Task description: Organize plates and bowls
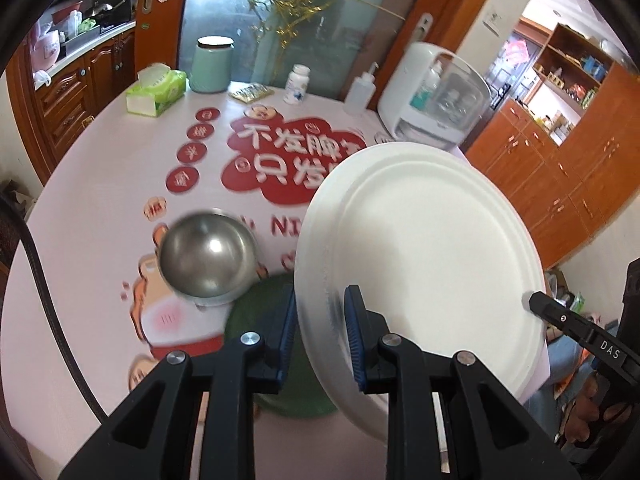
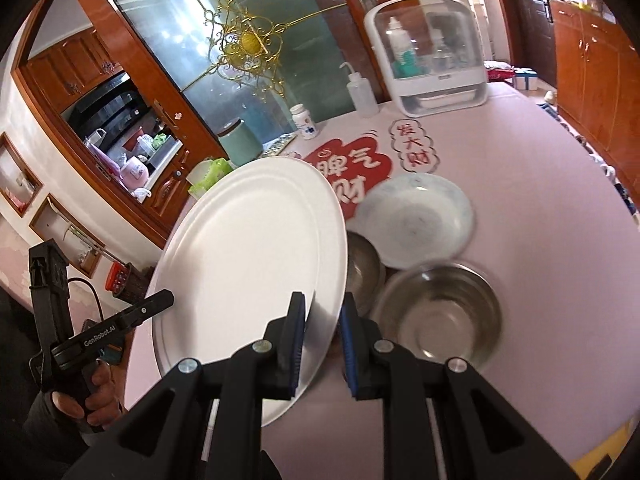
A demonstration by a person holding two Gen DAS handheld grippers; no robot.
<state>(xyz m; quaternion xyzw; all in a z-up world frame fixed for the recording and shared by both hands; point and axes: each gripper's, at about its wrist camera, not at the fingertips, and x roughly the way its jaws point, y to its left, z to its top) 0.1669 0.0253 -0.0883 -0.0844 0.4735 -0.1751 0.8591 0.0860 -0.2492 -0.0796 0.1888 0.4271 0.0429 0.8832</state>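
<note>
Right wrist view: right gripper [image 2: 323, 338] and left gripper [image 1: 321, 334] each clamp opposite rims of the white plate [image 2: 248, 256]. Judged purpose: a two-sided grip steadies the plate, held tilted above the tabletop [image 2: 540, 184] near the steel bowl [image 2: 440, 316].

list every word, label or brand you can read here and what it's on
"DAS": right gripper, on its black finger.
"GenRobot.AI": left gripper, on its black arm.
"不发脾", "只发": red cloud print on the pink tablecloth.
"脾气", "财": same red print, right wrist view.
White pill bottle label: too blurred.
</note>
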